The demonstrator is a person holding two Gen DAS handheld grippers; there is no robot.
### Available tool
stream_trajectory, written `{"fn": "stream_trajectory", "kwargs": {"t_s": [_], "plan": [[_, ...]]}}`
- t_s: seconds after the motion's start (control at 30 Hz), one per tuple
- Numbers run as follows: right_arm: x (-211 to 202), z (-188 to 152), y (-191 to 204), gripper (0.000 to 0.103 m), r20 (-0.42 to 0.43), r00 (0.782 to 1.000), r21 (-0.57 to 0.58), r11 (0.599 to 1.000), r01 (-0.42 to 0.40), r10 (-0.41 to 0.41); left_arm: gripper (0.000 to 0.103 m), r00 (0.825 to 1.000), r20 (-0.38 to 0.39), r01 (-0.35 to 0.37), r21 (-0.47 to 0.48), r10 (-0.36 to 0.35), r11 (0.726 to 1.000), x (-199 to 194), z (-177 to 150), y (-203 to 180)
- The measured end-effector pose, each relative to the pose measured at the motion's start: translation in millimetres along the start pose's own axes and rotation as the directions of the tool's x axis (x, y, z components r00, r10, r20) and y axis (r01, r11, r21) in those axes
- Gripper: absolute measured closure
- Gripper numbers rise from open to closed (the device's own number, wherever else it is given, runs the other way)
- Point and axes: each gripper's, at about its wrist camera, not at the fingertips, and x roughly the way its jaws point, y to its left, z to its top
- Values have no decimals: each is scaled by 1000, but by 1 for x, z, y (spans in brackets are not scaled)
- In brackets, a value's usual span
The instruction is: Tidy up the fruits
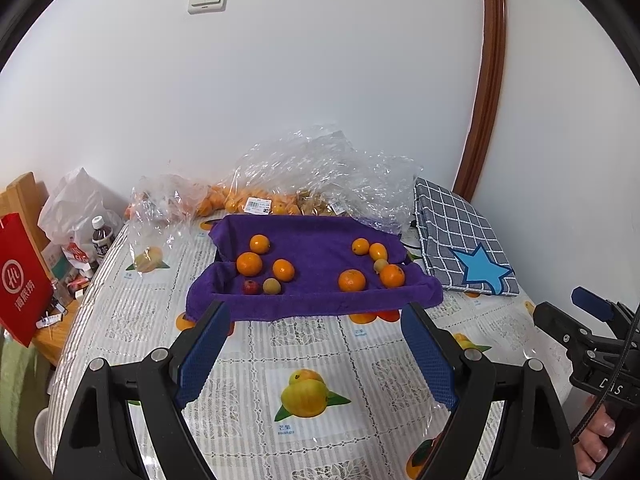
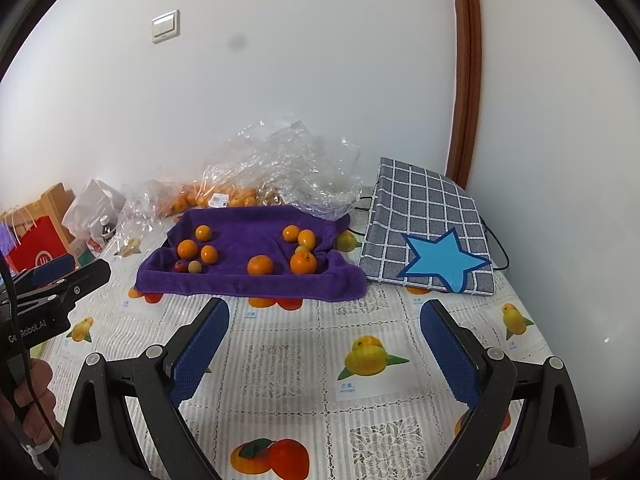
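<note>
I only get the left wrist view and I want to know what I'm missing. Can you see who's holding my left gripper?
Observer: The right wrist view shows a hand wrapped round the handle of the left gripper, at the picture's left edge.
Operator: Is anything written on it?
Observer: Yes, white lettering on its side ends in Robot.AI; a cable crosses the start of it.
Operator: What's behind the checked cloth with the star?
Observer: A black cable loops out past its right edge, by the wall.
</note>
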Motion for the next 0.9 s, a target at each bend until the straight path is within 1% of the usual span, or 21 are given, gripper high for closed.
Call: {"fn": "stream_trajectory", "kwargs": {"t_s": [0.53,0.67,0.77,0.9], "plan": [[2,0,6,7,-6,1000,-15,1000,4,-4,17,1000,5,-16,-30,16,999,-2,1,11],[1,0,5,7,-7,1000,-6,1000,-8,8,17,1000,9,-17,-33,17,999,-4,1,12],[2,0,8,7,-5,1000,-14,1000,4,-4,17,1000,10,-19,-28,19,999,-4,2,11],[3,-1,9,7,-12,1000,-16,1000,-10,10,17,1000,12,-18,-29,18,999,-4,2,11]]}}
